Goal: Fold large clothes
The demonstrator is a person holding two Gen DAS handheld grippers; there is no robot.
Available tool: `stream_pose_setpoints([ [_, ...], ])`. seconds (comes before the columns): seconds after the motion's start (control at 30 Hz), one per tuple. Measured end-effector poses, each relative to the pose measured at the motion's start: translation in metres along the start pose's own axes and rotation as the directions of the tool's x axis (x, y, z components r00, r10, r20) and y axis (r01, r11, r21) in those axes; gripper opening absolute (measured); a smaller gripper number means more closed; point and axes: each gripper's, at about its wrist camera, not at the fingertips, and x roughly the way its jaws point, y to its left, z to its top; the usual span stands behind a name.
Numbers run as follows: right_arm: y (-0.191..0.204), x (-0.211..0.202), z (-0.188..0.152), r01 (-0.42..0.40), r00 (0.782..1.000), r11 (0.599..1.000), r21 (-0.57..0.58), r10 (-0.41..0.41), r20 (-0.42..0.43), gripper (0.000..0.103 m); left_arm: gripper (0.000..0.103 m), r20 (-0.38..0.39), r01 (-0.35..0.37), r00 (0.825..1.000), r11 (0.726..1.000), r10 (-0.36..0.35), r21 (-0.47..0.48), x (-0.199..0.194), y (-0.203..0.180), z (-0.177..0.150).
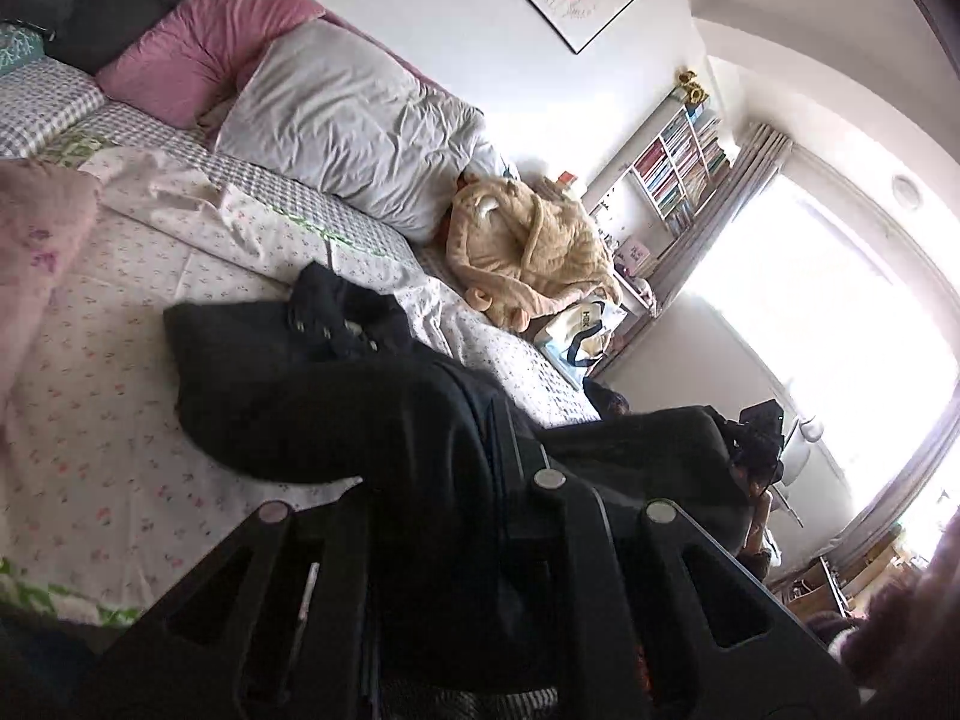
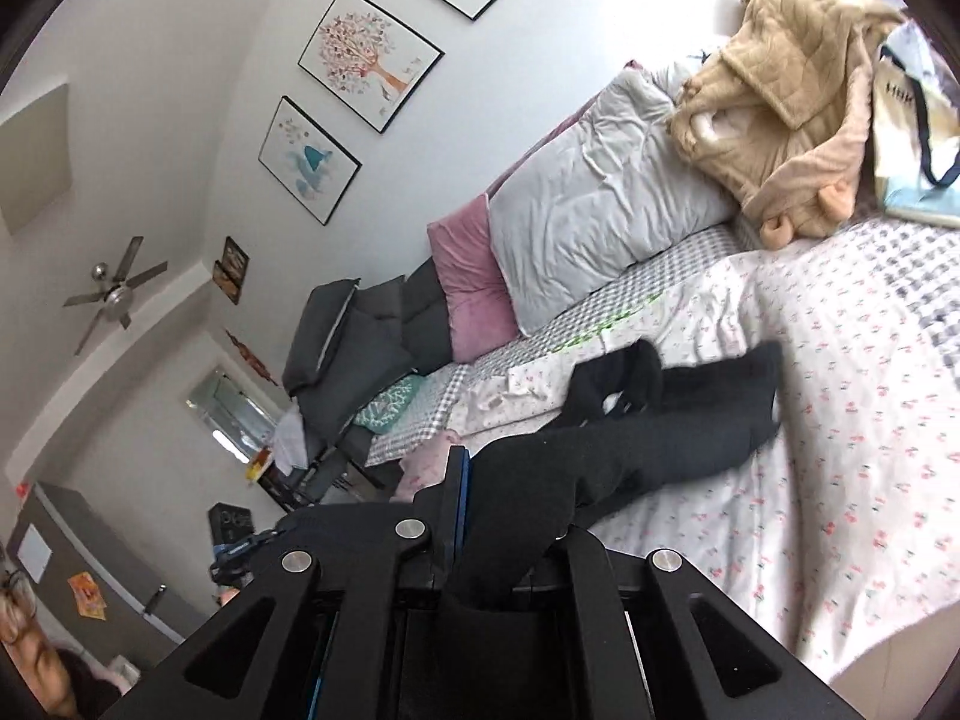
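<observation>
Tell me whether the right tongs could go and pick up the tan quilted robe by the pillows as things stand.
Probably not: the right tongs are shut on the black garment, so they are occupied. The tan quilted robe itself lies uncovered beside the grey pillow.

**What I can't make out**

My left gripper (image 1: 480, 480) has its fingertips buried under the black garment (image 1: 312, 396), so the pinch itself is hidden. On my right gripper (image 2: 480, 516) one finger is covered by cloth. The window (image 1: 810, 312) is blown out white. The bookshelf (image 1: 684, 162) titles are too small.
</observation>
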Motion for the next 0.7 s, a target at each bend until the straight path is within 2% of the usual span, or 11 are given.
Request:
stream_pose_setpoints([
  [0.07,0.0,-0.002,0.005,0.001,1.0,1.0,0.003,-0.001,-0.008,0.007,0.014,-0.004,0.003,1.0,1.0,-0.003,0.002,-0.004,0.001,0.001],
  [0.17,-0.014,0.021,0.01,0.028,0.999,0.999,0.035,-0.027,-0.026,0.007,0.015,-0.024,-0.027,0.999,0.999,0.026,-0.04,0.017,0.018,0.003],
  [0.3,-0.051,0.075,0.025,0.137,0.99,0.984,0.114,-0.132,-0.048,0.007,0.015,-0.055,-0.125,0.991,0.988,0.12,-0.088,0.06,0.048,0.014],
  [0.4,-0.084,0.117,0.043,0.226,0.974,0.959,0.172,-0.225,-0.025,0.007,0.015,-0.03,-0.183,0.983,0.977,0.181,-0.107,0.096,0.074,0.034],
  [0.5,-0.115,0.16,0.059,0.307,0.95,0.927,0.215,-0.313,-0.004,0.007,0.016,-0.014,-0.259,0.966,0.961,0.259,-0.094,0.138,0.096,0.053],
  [0.6,-0.148,0.213,0.066,0.401,0.915,0.884,0.24,-0.399,-0.059,0.008,0.017,-0.047,-0.33,0.944,0.939,0.327,-0.101,0.185,0.123,0.059],
  [0.67,-0.169,0.241,0.063,0.449,0.894,0.862,0.236,-0.438,-0.099,0.009,0.018,-0.078,-0.378,0.925,0.921,0.371,-0.097,0.215,0.142,0.054],
  [0.7,-0.178,0.252,0.06,0.471,0.882,0.85,0.235,-0.456,-0.116,0.009,0.018,-0.097,-0.411,0.91,0.907,0.402,-0.094,0.231,0.154,0.049],
])
